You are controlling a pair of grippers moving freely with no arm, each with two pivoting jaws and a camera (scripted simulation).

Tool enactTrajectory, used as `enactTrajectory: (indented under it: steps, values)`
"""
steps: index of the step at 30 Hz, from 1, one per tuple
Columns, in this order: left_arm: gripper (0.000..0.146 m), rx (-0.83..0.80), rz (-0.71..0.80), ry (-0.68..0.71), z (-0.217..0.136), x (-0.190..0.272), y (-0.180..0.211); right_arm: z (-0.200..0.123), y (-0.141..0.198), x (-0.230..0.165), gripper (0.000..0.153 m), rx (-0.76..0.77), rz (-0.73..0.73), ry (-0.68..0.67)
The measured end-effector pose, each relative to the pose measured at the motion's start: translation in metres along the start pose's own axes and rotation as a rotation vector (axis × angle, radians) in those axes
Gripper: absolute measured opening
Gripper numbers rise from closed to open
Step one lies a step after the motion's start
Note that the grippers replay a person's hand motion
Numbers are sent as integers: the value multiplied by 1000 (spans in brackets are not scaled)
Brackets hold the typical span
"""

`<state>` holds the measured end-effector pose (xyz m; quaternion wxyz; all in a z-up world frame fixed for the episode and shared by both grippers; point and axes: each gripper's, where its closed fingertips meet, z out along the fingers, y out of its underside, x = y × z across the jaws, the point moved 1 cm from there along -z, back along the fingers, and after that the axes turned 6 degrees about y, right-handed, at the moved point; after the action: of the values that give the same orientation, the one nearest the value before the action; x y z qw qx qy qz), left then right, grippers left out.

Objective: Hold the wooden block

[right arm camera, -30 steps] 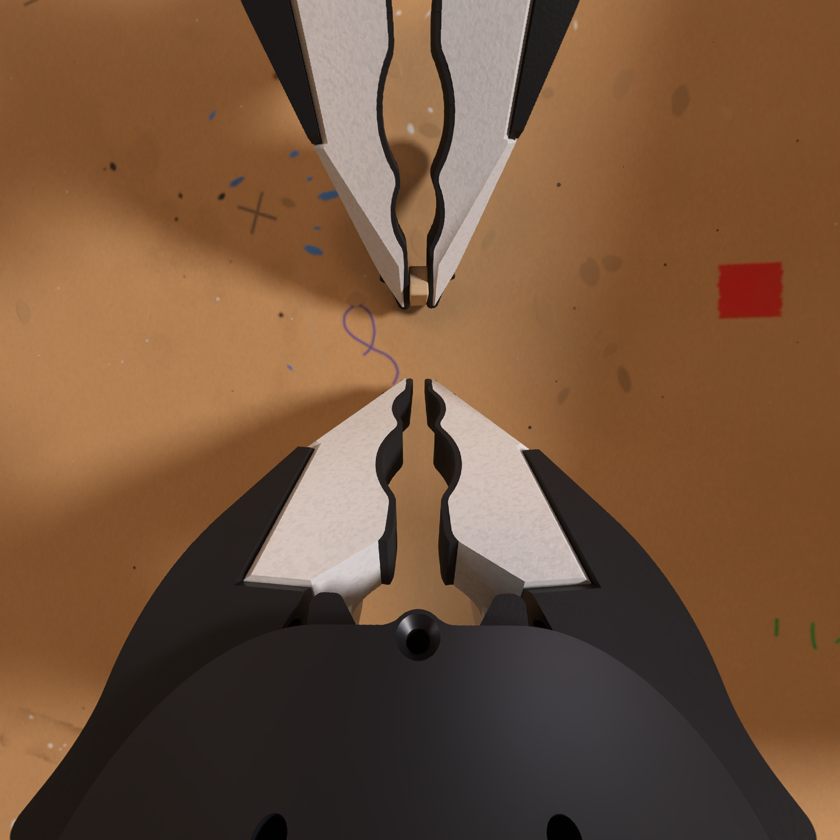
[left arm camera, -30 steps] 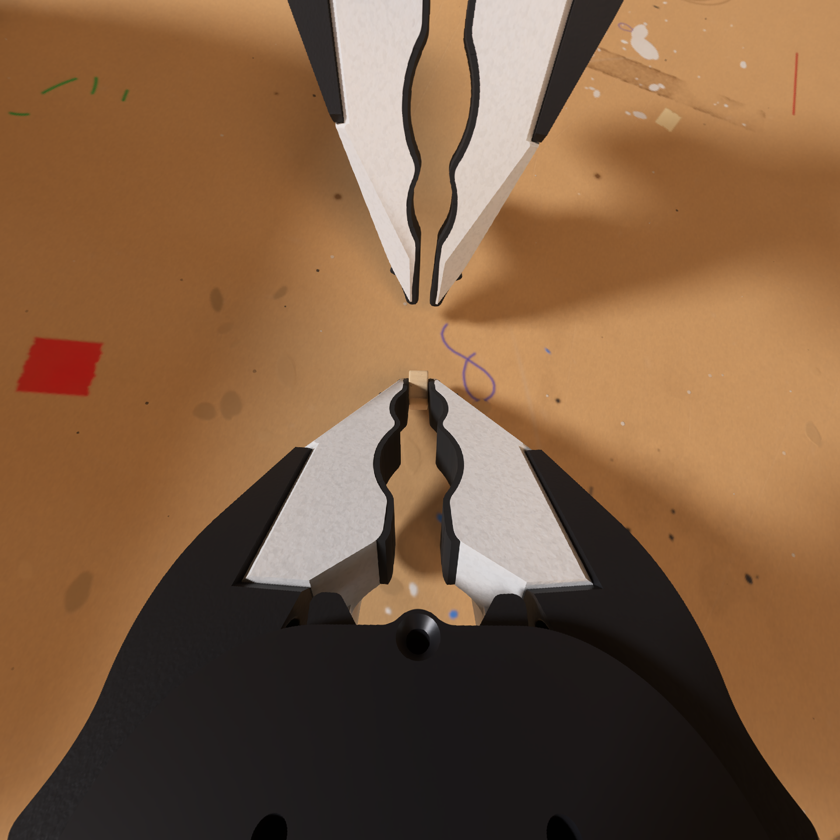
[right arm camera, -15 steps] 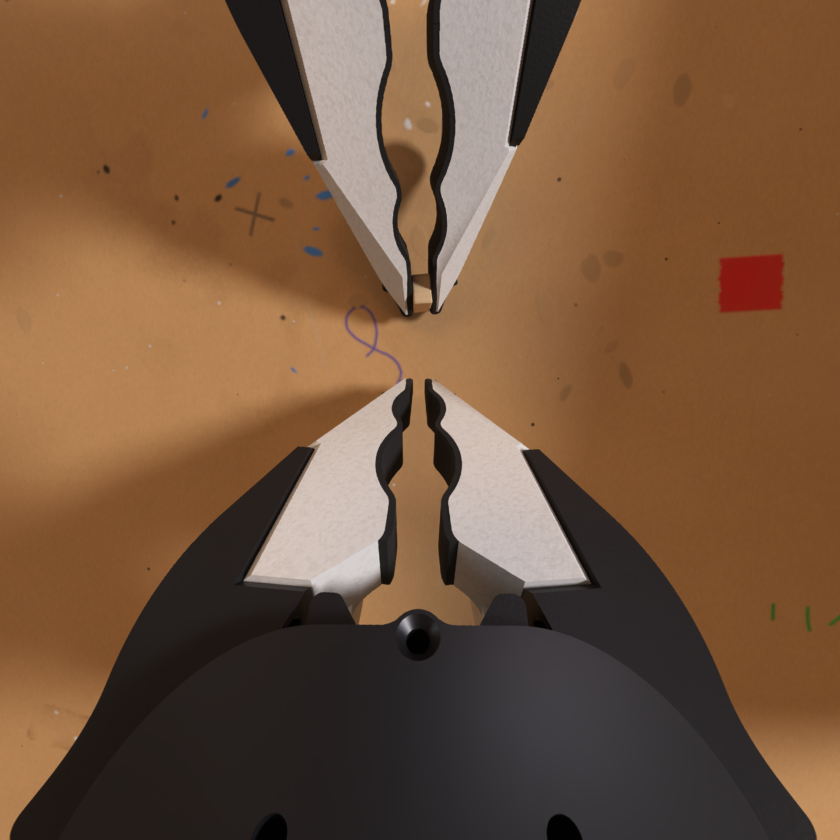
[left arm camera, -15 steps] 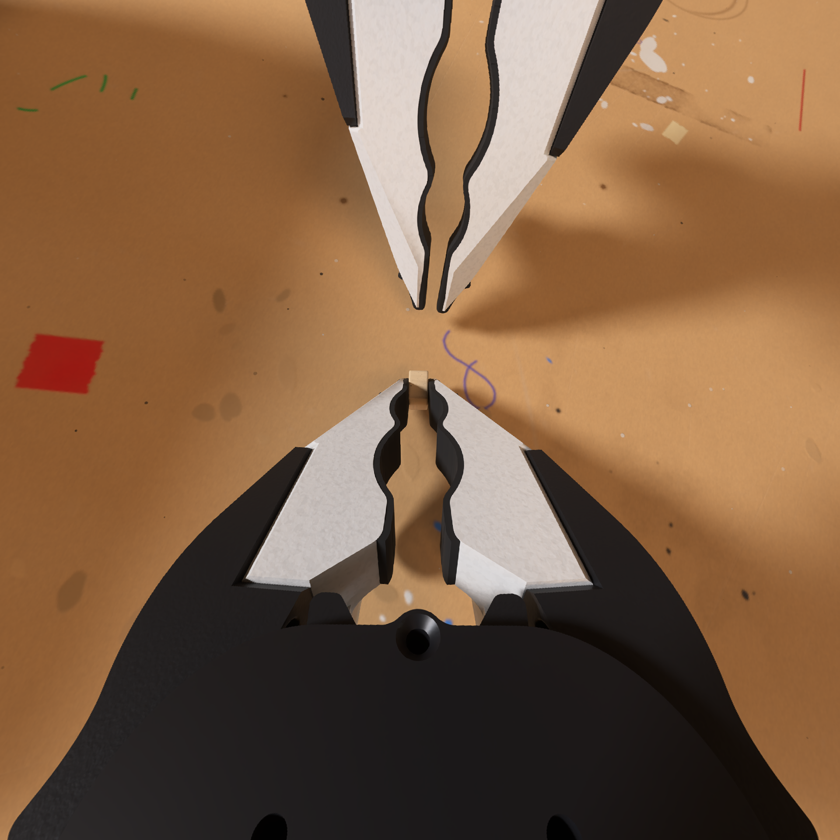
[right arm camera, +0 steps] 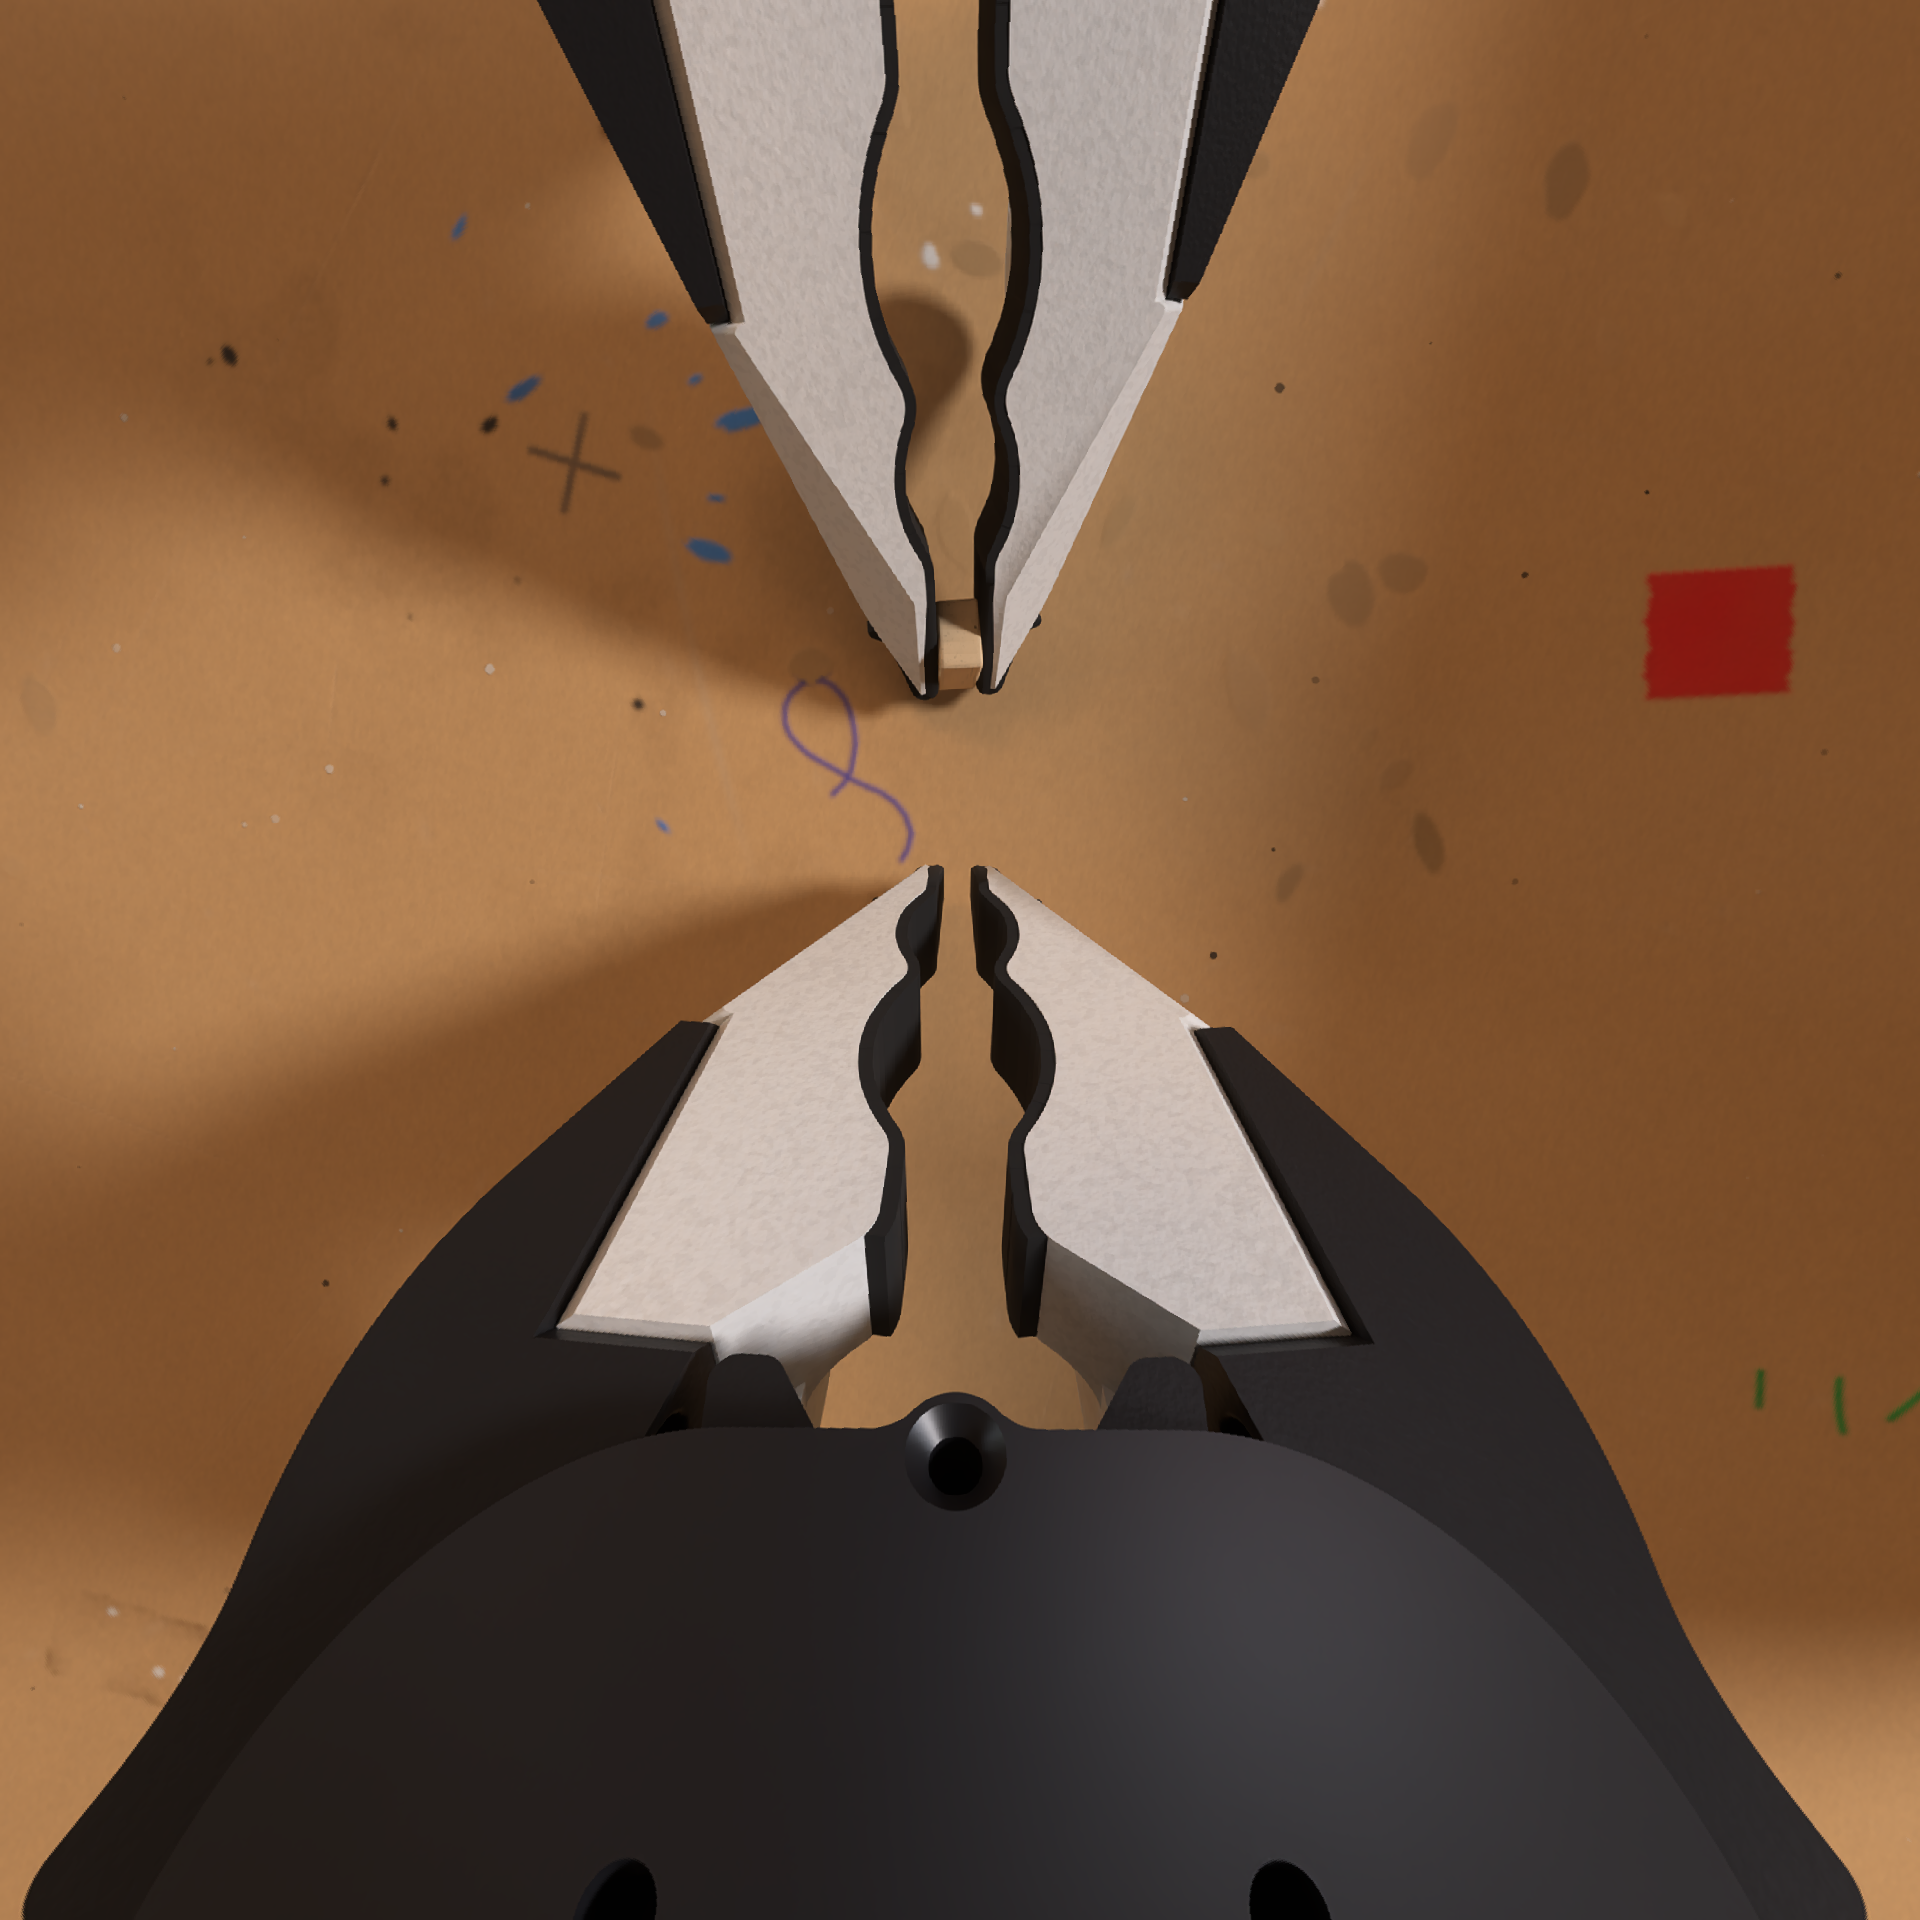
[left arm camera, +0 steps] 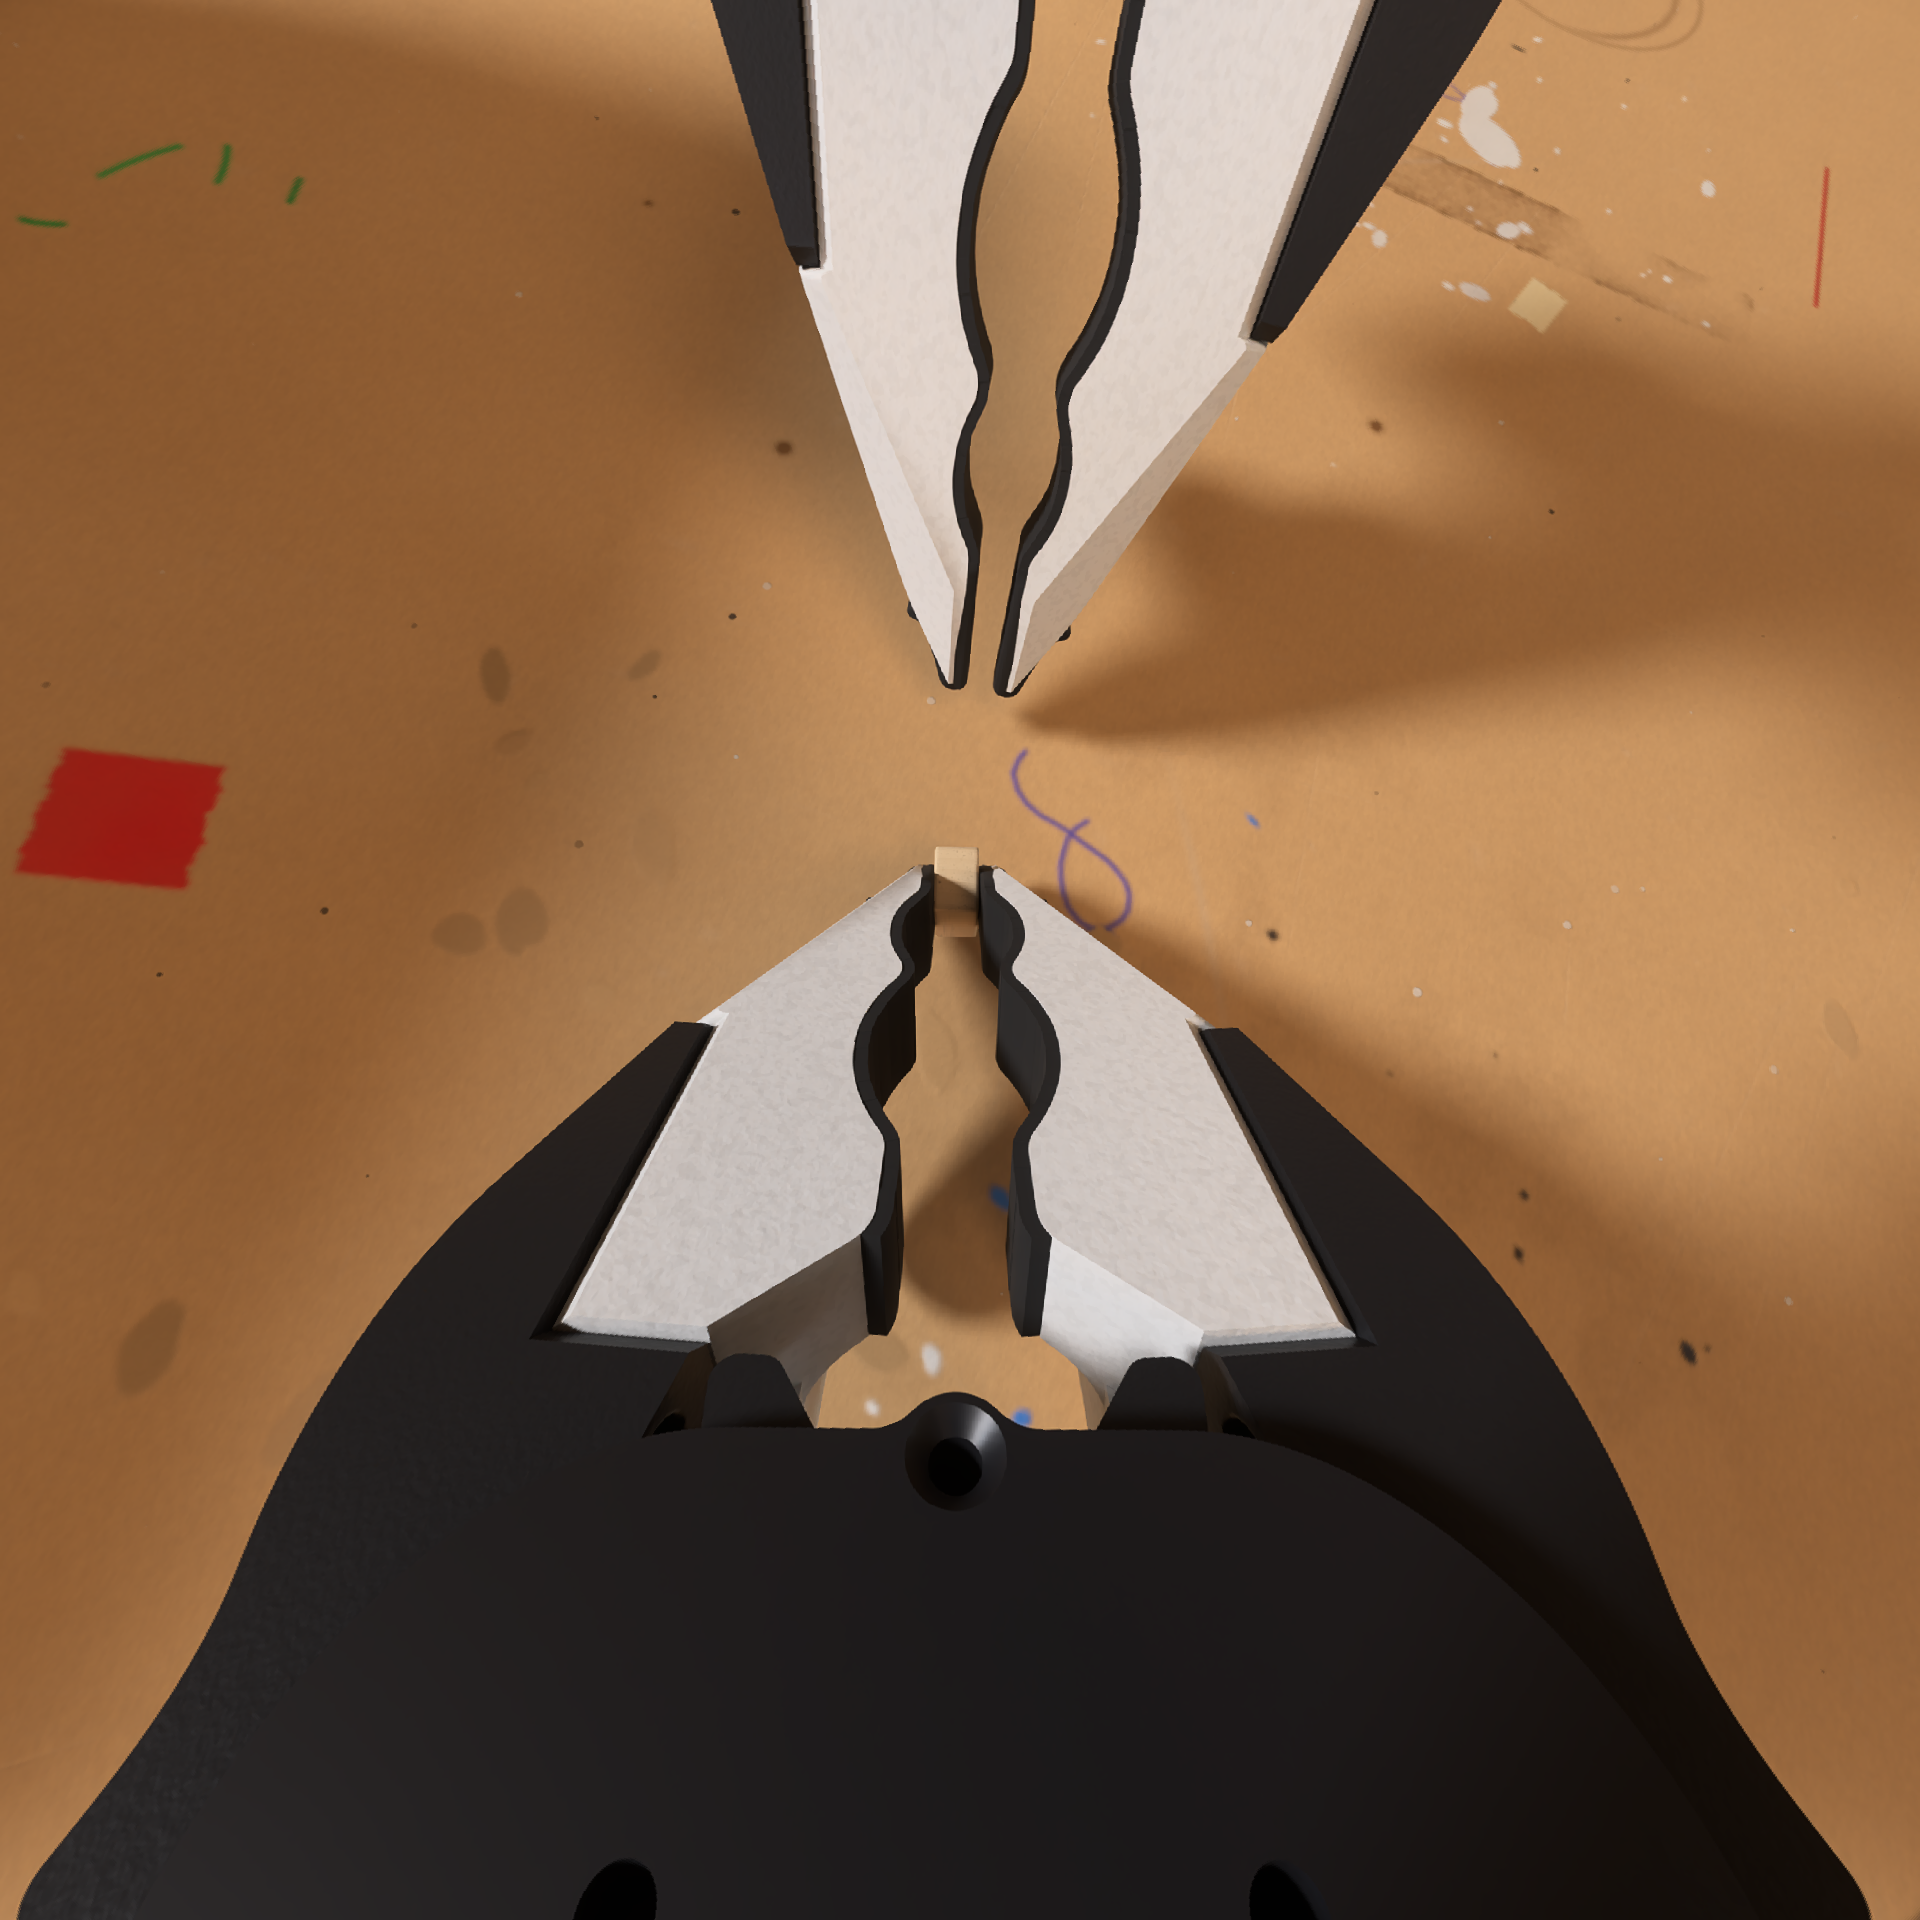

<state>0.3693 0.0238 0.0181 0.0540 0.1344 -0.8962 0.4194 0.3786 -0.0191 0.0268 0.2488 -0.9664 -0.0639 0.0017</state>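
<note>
A small pale wooden block (left arm camera: 956, 883) is pinched between the tips of my left gripper (left arm camera: 956, 891), which is shut on it low over the brown table (left arm camera: 416, 520). In the right wrist view the block (right arm camera: 958, 649) shows between the left gripper's (right arm camera: 956, 681) tips at the top. My right gripper (right arm camera: 956, 881) faces it tip to tip, a short gap away. Its fingers are almost together with nothing between them. It shows at the top of the left wrist view (left arm camera: 982, 686).
The table carries a red square patch (left arm camera: 120, 818), a purple scribble (left arm camera: 1075, 842) between the two grippers, green strokes (left arm camera: 145, 161), blue flecks (right arm camera: 717, 478) and a pencilled cross (right arm camera: 571, 462). Shadows of the grippers lie across it.
Almost nothing. The two grippers stay tip to tip and the block stays in the left one; the table marks drift slightly in both views.
</note>
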Motion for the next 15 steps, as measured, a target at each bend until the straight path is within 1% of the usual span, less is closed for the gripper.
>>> enactTrajectory:
  steps: [15]
  values:
    - [7,0,-6,6,0,0,0,0,-2,0,5,-26,-30,12]
